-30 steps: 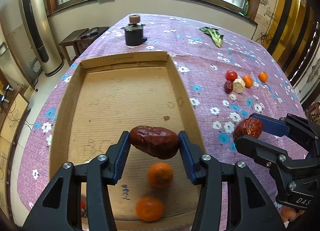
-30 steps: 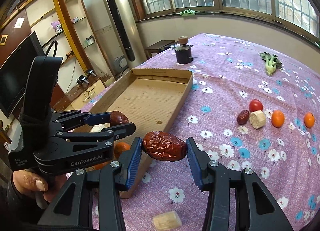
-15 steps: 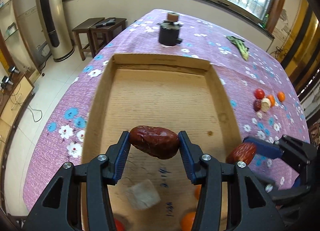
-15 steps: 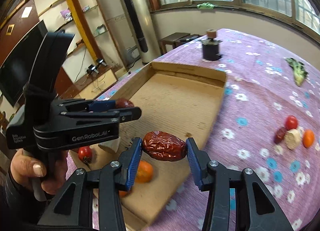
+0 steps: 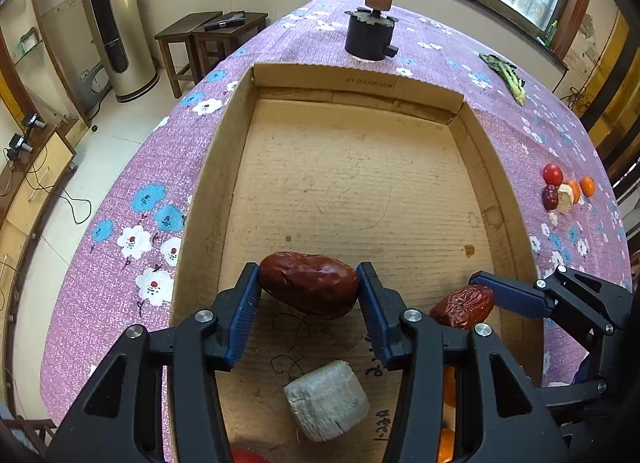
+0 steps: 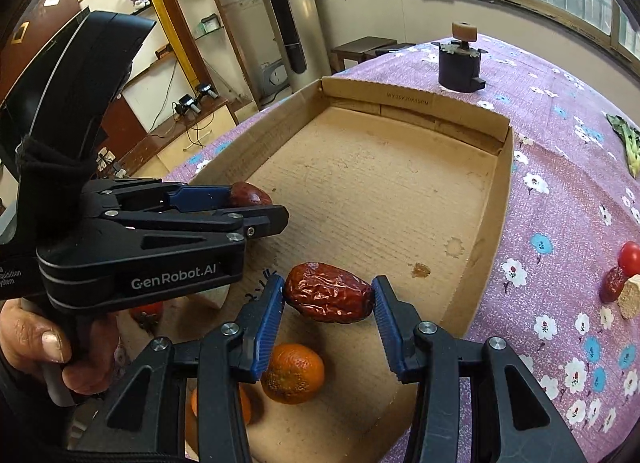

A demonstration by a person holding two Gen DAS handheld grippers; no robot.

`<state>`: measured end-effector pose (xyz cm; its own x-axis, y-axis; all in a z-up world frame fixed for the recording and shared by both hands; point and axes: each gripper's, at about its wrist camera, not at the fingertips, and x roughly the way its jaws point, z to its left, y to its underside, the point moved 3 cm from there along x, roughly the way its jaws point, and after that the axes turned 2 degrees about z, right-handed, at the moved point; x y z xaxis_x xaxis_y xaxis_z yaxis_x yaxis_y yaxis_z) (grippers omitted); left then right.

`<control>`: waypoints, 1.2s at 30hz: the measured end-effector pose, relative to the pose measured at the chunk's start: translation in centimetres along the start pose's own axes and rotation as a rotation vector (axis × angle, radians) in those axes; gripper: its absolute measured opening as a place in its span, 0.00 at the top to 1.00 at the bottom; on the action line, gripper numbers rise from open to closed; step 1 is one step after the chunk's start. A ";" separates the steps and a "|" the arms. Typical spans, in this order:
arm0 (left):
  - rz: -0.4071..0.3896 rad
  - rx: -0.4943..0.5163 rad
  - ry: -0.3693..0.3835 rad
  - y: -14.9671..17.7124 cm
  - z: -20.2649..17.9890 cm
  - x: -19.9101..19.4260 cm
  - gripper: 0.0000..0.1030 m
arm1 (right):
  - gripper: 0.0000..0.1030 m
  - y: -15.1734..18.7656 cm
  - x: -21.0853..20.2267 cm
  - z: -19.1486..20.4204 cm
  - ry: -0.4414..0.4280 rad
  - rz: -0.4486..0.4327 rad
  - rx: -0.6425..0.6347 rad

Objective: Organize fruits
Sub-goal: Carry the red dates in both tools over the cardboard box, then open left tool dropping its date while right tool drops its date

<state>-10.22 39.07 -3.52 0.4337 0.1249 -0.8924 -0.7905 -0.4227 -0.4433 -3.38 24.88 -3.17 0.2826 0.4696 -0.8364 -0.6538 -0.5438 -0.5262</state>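
Note:
My left gripper [image 5: 308, 299] is shut on a smooth red date [image 5: 308, 289] and holds it above the near part of the cardboard box [image 5: 236, 131]. My right gripper [image 6: 329, 301] is shut on a wrinkled red date [image 6: 329, 291], also over the box [image 6: 500, 199], to the right of the left one. In the box lie a pale cut chunk [image 5: 326, 401], two oranges [image 6: 294, 373] and a tomato [image 6: 148, 309]. More fruit sits on the purple cloth at the right: a tomato [image 5: 553, 173], a date [image 5: 549, 197], a pale chunk [image 5: 564, 199] and two oranges [image 5: 587, 185].
A black device with a brown knob [image 5: 370, 37] stands beyond the box's far wall. A green vegetable [image 5: 506, 75] lies at the far right of the table. Stools [image 5: 200, 35] and a tall cylinder [image 5: 112, 19] stand off the table's left edge.
Both grippers have moved left and forward from the cloth beside the box to over the box floor, each still holding its date. The pale chunk now shows under the left gripper.

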 end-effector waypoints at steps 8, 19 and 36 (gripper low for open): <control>0.011 -0.004 -0.026 0.3 -0.1 0.3 0.54 | 0.55 -0.2 0.8 0.5 0.026 0.026 -0.036; -0.018 -0.028 -0.027 0.7 0.2 -1.6 0.28 | 0.44 0.6 -0.5 0.7 0.023 0.020 -0.031; -0.102 0.041 0.049 1.4 -4.8 -6.2 0.29 | 0.44 4.8 -10.9 -3.3 0.069 -0.143 0.091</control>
<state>-11.91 33.44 1.82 0.5323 0.1206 -0.8379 -0.7581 -0.3726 -0.5352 -7.29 14.90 2.93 0.4227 0.4870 -0.7643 -0.6633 -0.4084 -0.6270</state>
